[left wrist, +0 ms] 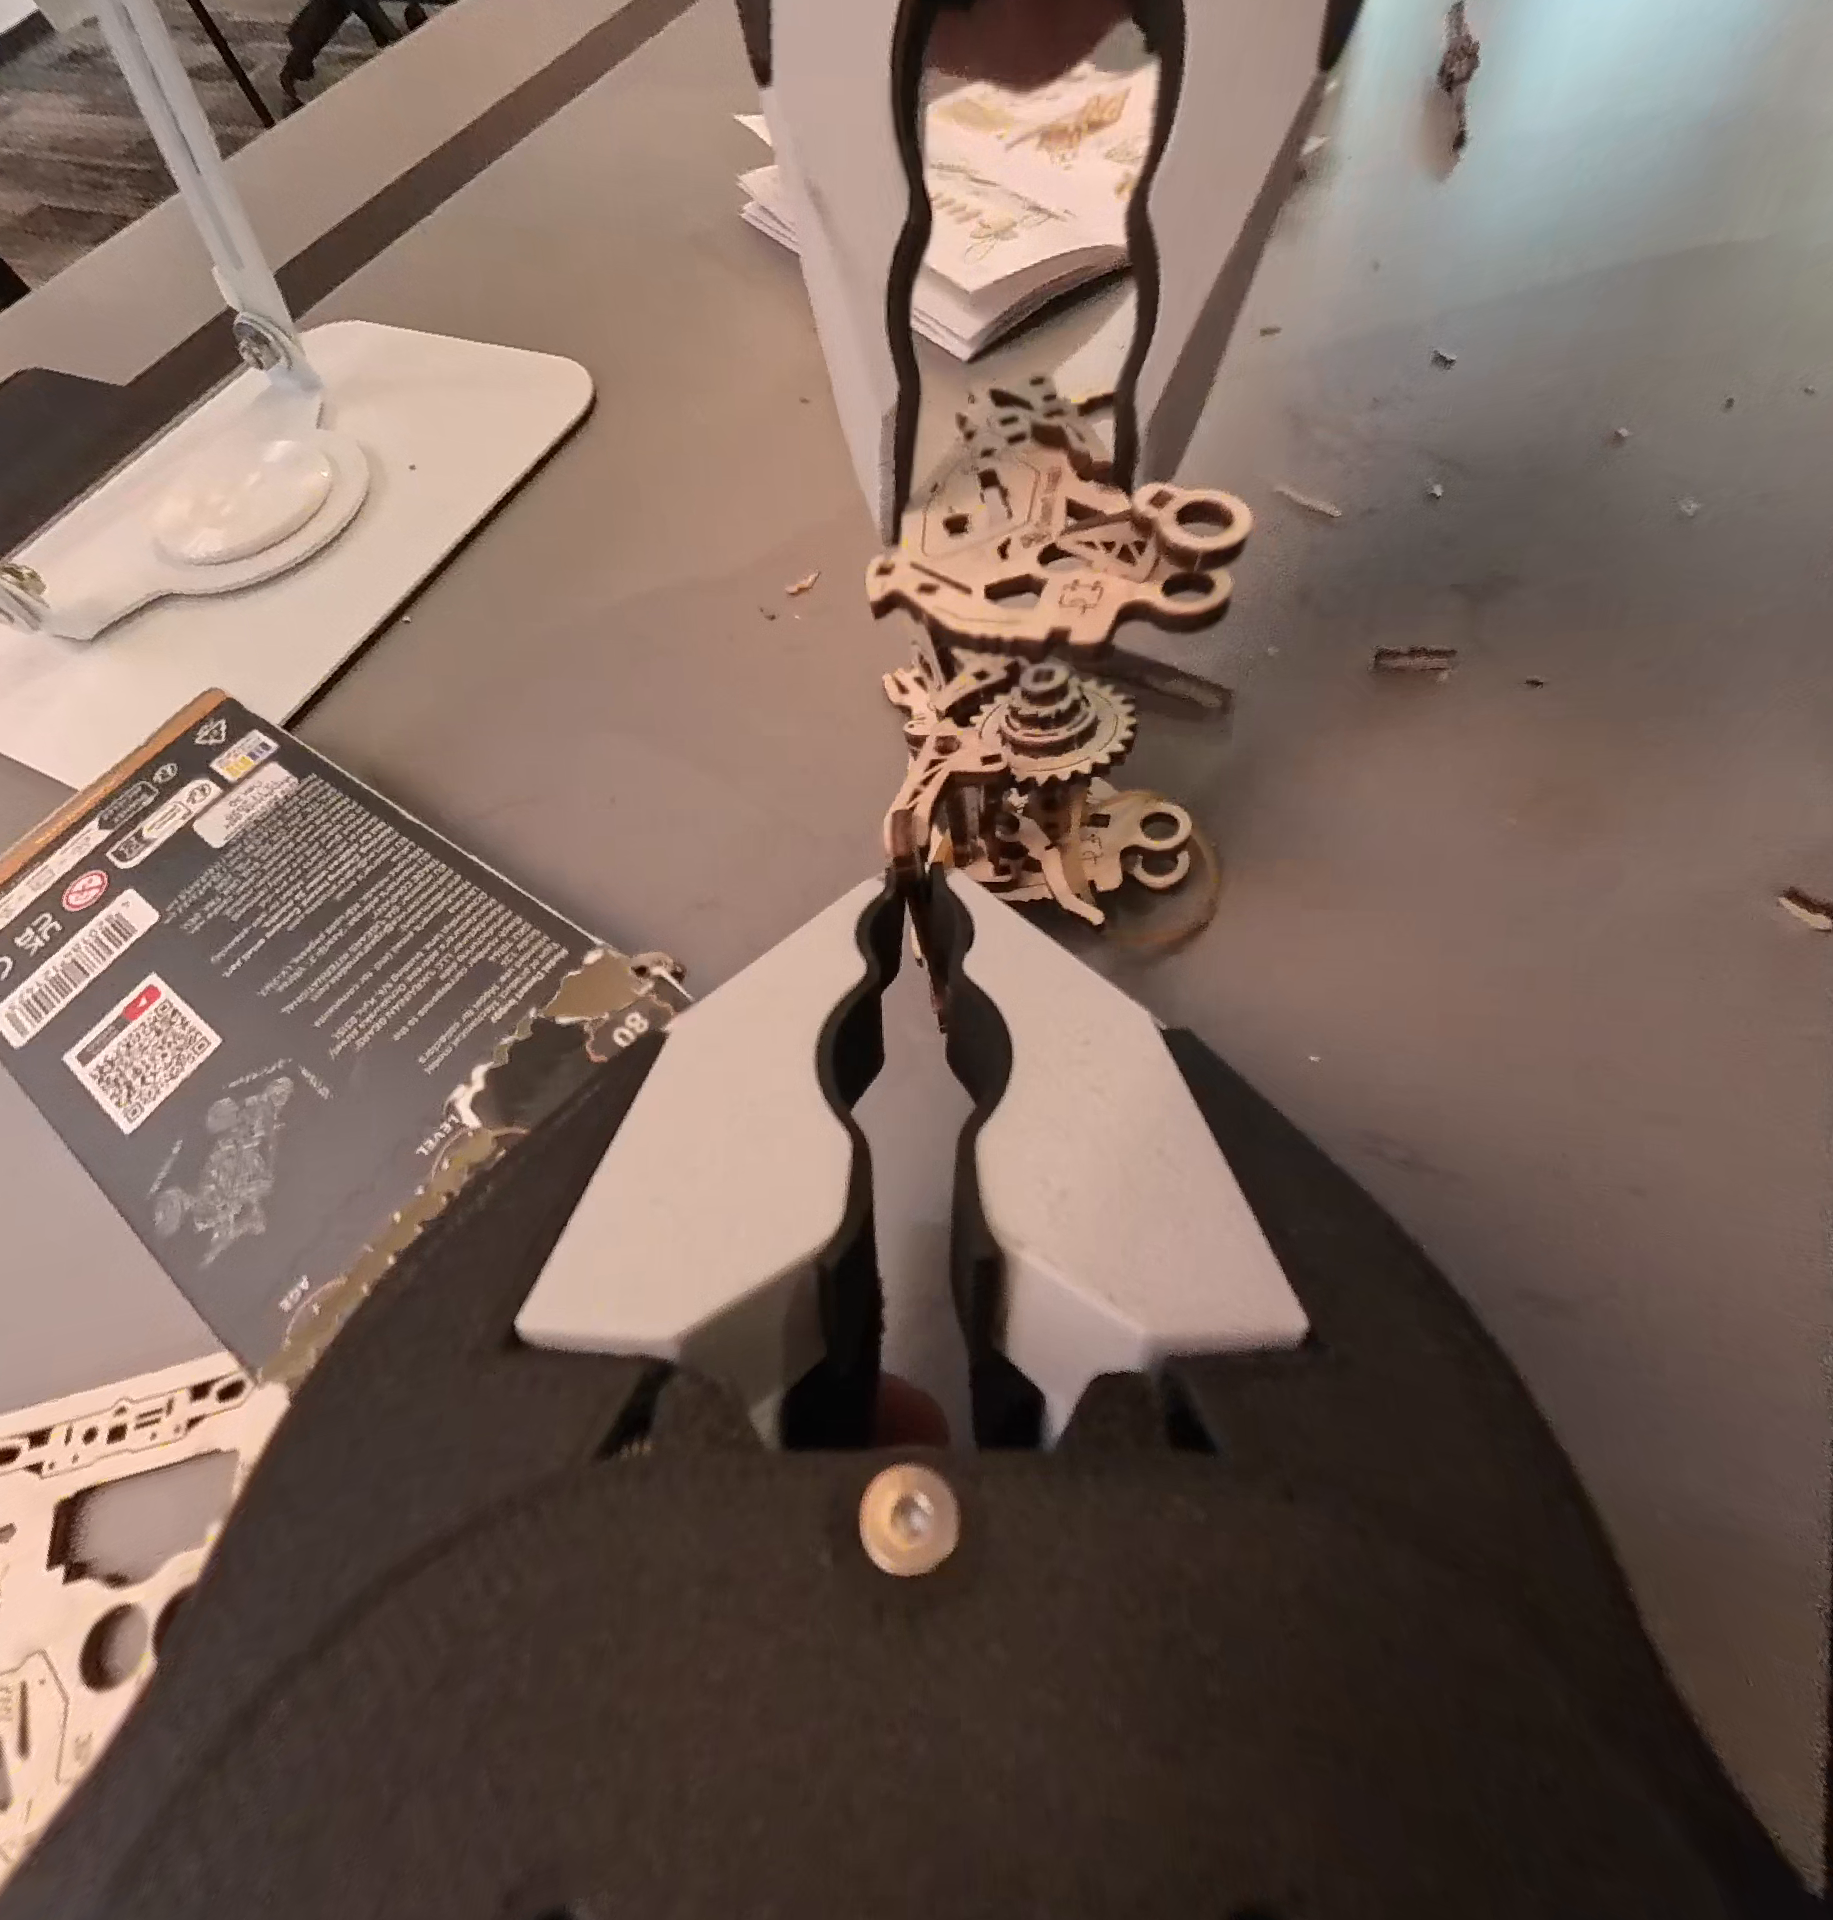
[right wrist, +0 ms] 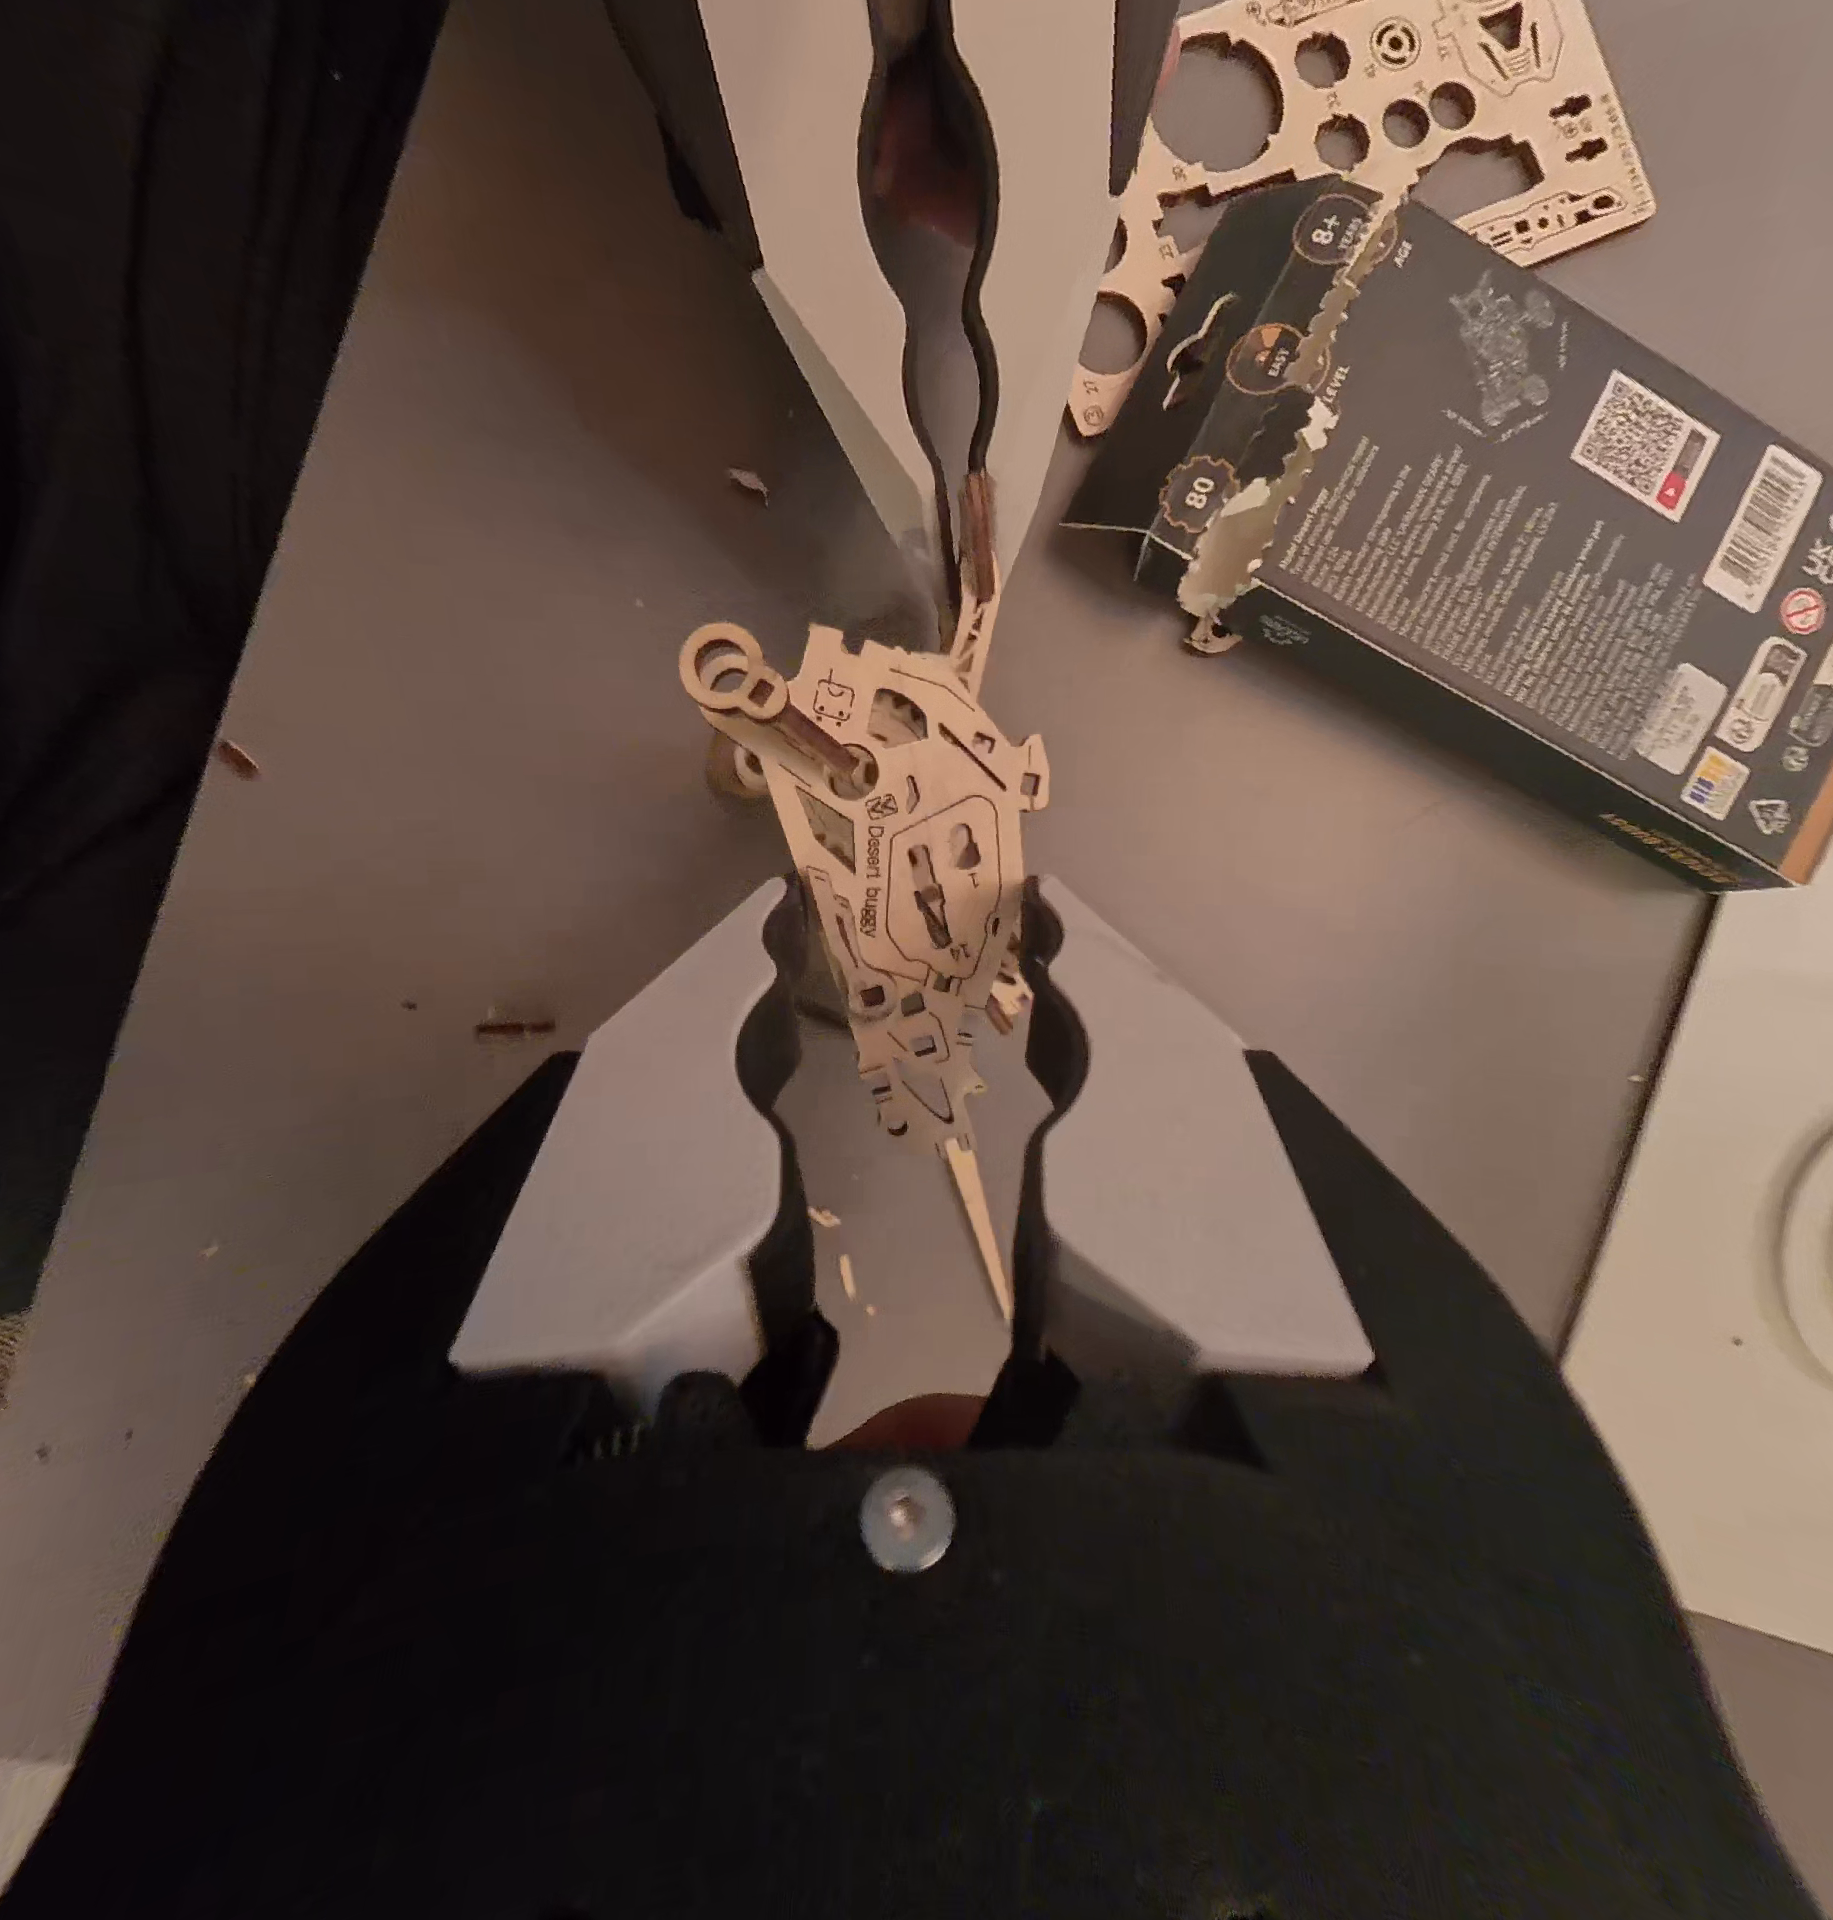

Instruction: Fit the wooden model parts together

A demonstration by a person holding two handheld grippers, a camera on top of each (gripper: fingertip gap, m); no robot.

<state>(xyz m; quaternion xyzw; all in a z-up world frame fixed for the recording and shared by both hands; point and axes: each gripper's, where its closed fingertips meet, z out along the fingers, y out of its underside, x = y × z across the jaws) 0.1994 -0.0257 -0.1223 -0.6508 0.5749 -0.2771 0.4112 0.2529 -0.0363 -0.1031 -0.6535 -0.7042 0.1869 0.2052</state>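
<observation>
Model (left wrist: 1047, 665), a partly built wooden assembly of plates and gears, is held off the tabletop (left wrist: 579, 675) between two opposed tools.

Left tool (left wrist: 917, 894): in its own view the tips are nearly closed on a thin wooden strut at the model's near end, directly at 12 o'clock from the tool. In the right view the same tool (right wrist: 959, 520) enters from 12 o'clock and pinches a narrow dark-edged strip at the model's far end.

Right tool (right wrist: 907, 935): jaws partly apart, flanking the engraved plate (right wrist: 922, 862). The right pad appears to touch the plate's edge; contact on the left side cannot be confirmed. In the left view this tool (left wrist: 1016, 457) comes down from 12 o'clock over the upper plate.

Governing relation: the model's long axis runs from 6 to 12 o'clock in both views, in line with both tools, which grip opposite ends. A ringed key piece (right wrist: 730, 675) projects toward 10 o'clock in the right view. Both tools are at the model; neither is nearer.

Judgement: a press along the shared axis would seat the upper plate toward the gear stack (left wrist: 1063, 727). Thin struts may snap if the tools twist.

Surroundings: dark box (right wrist: 1514, 540) at 2 o'clock in the right view, punched sheet (right wrist: 1307, 125) at 1 o'clock, booklet (left wrist: 995, 270) and white stand (left wrist: 299, 457) in the left view, wood chips scattered.
</observation>
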